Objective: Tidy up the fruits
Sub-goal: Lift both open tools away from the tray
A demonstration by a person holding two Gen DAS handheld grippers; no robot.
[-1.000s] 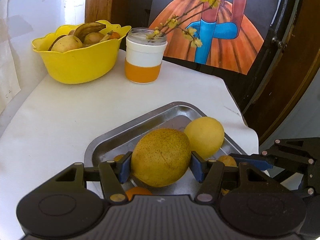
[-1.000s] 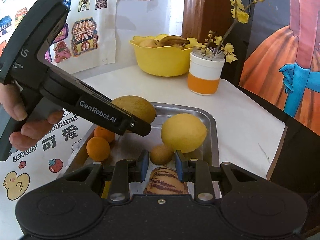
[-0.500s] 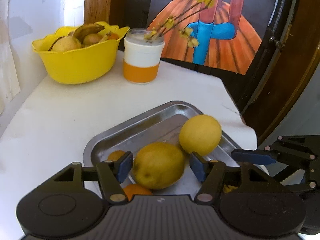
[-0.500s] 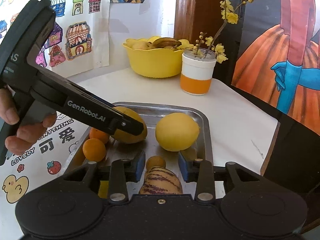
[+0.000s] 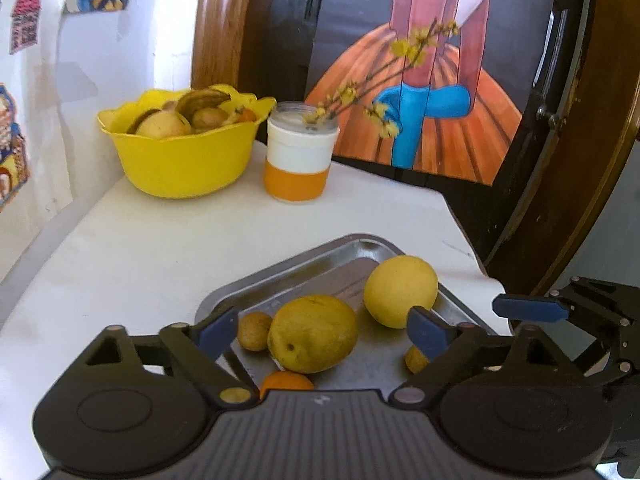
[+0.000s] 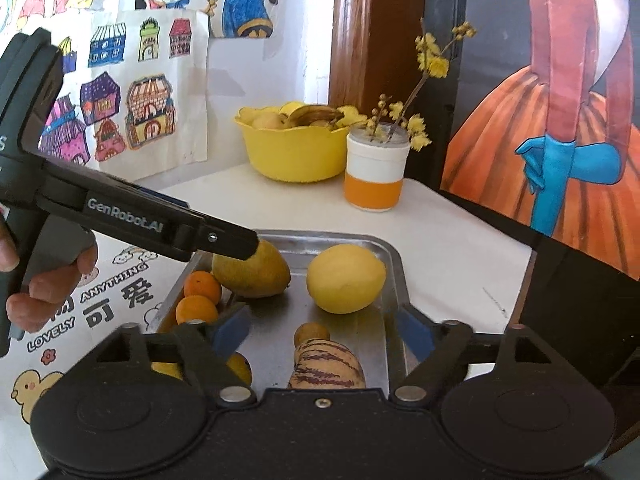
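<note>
A metal tray with a raised rim and rounded corners lies on the white worktop. Its surface is shiny and smooth. In the tray lie the fruits: a big greenish-yellow fruit with a dull, finely spotted skin, and beside it, apart, a round smooth yellow fruit. A small brownish round fruit touches the big one on its left. Two small oranges lie at the tray's left edge in the right wrist view, and a cream fruit with dark purple stripes lies at the near end, with a small brown fruit just behind it.

At the back of the worktop stands a yellow plastic bowl with a wavy rim, filled with several fruits, among them a browned banana. Just beside it stands a round jar, white above and orange below, holding thin twigs with small yellow flowers.

The left hand-held gripper has its jaws wide apart and they have just been opening; the big greenish-yellow fruit lies between them on the tray, and the blue pads do not touch it. The right hand-held gripper also has just been opening and stands wide, holding nothing, with the striped fruit below between its fingers.
</note>
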